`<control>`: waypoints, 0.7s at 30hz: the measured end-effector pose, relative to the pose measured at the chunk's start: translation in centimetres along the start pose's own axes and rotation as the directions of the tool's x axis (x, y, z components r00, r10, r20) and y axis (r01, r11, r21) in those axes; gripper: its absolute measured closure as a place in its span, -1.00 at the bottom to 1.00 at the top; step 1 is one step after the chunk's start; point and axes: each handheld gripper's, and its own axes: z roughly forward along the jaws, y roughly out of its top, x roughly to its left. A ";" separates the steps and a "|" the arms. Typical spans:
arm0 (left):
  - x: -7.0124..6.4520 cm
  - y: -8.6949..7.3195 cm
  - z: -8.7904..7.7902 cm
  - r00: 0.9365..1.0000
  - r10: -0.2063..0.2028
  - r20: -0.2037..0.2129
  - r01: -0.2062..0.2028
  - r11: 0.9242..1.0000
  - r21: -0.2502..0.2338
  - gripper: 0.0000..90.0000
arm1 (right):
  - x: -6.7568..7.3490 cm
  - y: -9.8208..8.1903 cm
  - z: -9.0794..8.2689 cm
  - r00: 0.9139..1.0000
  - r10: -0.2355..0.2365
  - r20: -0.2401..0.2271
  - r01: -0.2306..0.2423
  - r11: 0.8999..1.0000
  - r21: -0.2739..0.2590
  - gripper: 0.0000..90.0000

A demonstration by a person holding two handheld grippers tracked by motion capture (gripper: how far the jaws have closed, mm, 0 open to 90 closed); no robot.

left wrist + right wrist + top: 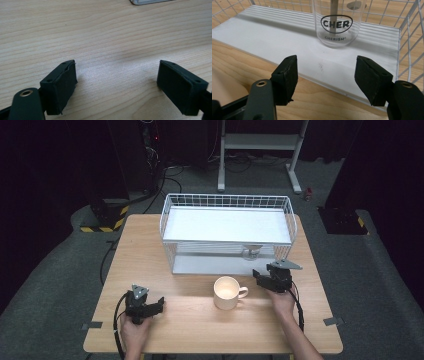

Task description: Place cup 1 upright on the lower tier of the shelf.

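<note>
Dark room, grey floor, wooden worktop with a white wire basket at its far edge. We sit at the near edge with a gripper in each hand.

Key relation: clear glass stands upright on the basket's lower shelf, near that shelf's right front corner, straight ahead of our right gripper. Its long axis is vertical, fingers approach level, so the gap lines up across its width. Right hand is plainly the nearer one; left gripper sits by the near left corner, well apart.

Right fingers part open, nothing between them, clear of the glass. Left fingers wide apart over bare wood, empty.

Glass: transparent, straight-walled, black oval logo reading "CHER", "CHERISH" beneath. Looks slippery, so we judge a grip low on the wall safest.

Cream mug stands on the worktop between the two grippers, handle toward the right one, just beside it.
</note>
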 end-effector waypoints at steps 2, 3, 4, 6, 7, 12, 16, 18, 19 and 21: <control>0.0 0.0 0.0 1.000 0.000 0.000 0.000 1.000 0.000 -0.63 | 0.0 -0.1 -0.1 1.000 -0.003 0.000 0.003 1.000 -0.006 -0.22; 0.0 0.0 0.0 1.000 0.000 0.000 0.000 1.000 0.000 -0.63 | -0.1 -0.1 -0.2 1.000 -0.009 0.002 0.009 1.000 -0.010 -0.22; 0.0 0.0 0.0 1.000 0.000 0.000 0.000 1.000 0.000 -0.63 | -0.1 -0.2 -0.4 1.000 0.000 0.001 0.000 1.000 -0.011 -0.22; 0.0 0.0 0.0 1.000 -0.001 0.000 0.001 1.000 0.000 -0.63 | -0.2 -0.4 -0.7 1.000 0.000 -0.002 0.000 1.000 -0.018 -0.22; 0.0 0.0 0.0 1.000 -0.001 0.000 0.001 1.000 0.000 -0.63 | -0.2 -0.4 -0.7 1.000 0.000 -0.002 0.000 1.000 -0.018 -0.22; 0.0 0.0 0.0 1.000 0.000 0.000 0.000 1.000 0.000 -0.63 | -0.3 -0.7 -1.3 1.000 0.006 -0.007 -0.006 1.000 -0.022 -0.23; 0.0 0.0 0.0 1.000 0.000 -0.002 0.000 1.000 -0.001 -0.63 | -0.6 -0.9 -1.9 1.000 -0.004 -0.012 0.004 0.999 -0.032 -0.24; 0.0 0.0 0.0 1.000 0.002 -0.002 -0.002 1.000 0.000 -0.63 | -0.7 -1.0 -2.3 1.000 0.007 -0.013 -0.007 0.999 -0.032 -0.24; 0.0 0.0 0.0 1.000 0.002 -0.002 -0.002 1.000 0.000 -0.63 | -0.8 -1.0 -2.4 1.000 0.003 -0.012 -0.004 0.999 -0.035 -0.25; 0.0 0.0 0.0 1.000 0.001 -0.002 -0.001 1.000 -0.001 -0.63 | -0.9 -1.1 -2.6 1.000 0.004 -0.011 -0.004 0.999 -0.038 -0.25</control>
